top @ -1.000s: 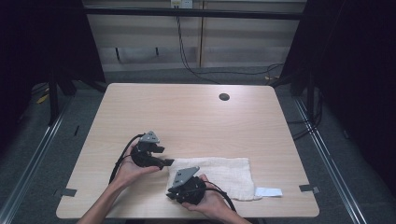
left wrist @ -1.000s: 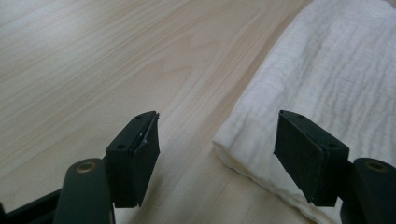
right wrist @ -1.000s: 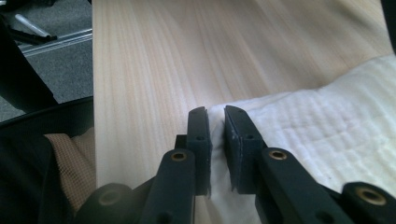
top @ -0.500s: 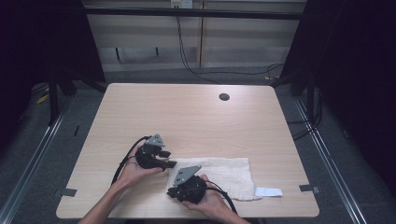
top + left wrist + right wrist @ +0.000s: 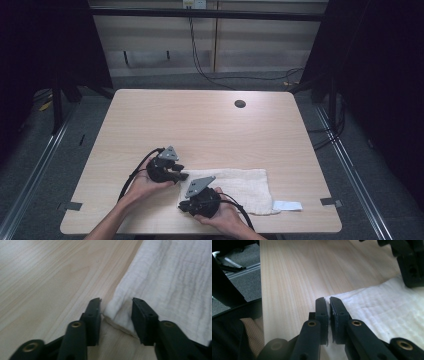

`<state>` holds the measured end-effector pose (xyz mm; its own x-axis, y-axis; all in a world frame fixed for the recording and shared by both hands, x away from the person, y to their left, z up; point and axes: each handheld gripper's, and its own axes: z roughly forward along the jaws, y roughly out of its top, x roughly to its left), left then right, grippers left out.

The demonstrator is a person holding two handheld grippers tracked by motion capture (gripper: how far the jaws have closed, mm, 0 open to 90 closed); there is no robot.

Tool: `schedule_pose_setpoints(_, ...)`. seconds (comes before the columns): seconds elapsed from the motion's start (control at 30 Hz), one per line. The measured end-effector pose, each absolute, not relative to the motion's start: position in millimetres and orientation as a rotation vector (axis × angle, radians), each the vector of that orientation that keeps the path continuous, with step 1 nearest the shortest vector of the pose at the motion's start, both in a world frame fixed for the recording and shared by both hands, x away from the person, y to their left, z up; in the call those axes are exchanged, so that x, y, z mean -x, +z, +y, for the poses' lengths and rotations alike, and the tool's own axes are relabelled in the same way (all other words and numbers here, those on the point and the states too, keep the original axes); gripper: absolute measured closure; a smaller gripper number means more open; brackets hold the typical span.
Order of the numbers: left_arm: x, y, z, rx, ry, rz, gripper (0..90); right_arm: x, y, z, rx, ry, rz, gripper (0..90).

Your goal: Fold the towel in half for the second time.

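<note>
Two hand-held grippers work at one end of a white crinkly cloth [image 5: 240, 190] lying flat on the pale wooden worktop [image 5: 210, 125]. The right hand-held gripper [image 5: 327, 305] pinches the cloth's corner tight. The left hand-held gripper [image 5: 116, 312] has just been closing, its jaws half wide around another corner, not yet pressing. A white tag [image 5: 287, 205] lies beyond the cloth's far end; no writing can be read.

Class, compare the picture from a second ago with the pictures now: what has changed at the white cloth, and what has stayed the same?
The left tongs slid a little toward the white cloth and their jaws have just been closing around its far left corner, which sits between them, not yet pinched. The right tongs stayed clamped on the near left corner. The cloth still lies flat on the table.
</note>
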<state>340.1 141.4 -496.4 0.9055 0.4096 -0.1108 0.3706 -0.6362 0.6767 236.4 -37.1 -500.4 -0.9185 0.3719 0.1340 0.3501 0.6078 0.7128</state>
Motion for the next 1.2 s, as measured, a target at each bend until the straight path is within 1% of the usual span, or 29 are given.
schedule_pose_setpoints(0.13,-337,-496,139,-2.325,0.042,0.530,79.1,-237,-499,-37,-0.665,1.221,2.799,86.2)
schedule_pose_setpoints(0.23,-340,-498,140,-2.293,-0.024,0.551,82.9,-237,-500,-37,-0.683,1.233,2.801,86.3)
schedule_pose_setpoints(0.4,-343,-497,144,-2.250,-0.055,0.569,85.0,-238,-497,-38,-0.690,1.251,2.803,86.5)
schedule_pose_setpoints(0.6,-342,-492,148,-2.213,-0.059,0.575,85.1,-239,-489,-42,-0.683,1.306,2.785,86.6)
schedule_pose_setpoints(0.97,-344,-481,158,-2.159,-0.042,0.608,85.2,-241,-475,-48,-0.696,1.397,2.758,86.7)
schedule_pose_setpoints(1.03,-344,-477,159,-2.177,-0.021,0.591,85.2,-242,-472,-48,-0.690,1.405,2.753,86.7)
schedule_pose_setpoints(1.2,-344,-463,166,-2.123,-0.006,0.601,85.4,-244,-461,-51,-0.683,1.459,2.722,86.8)
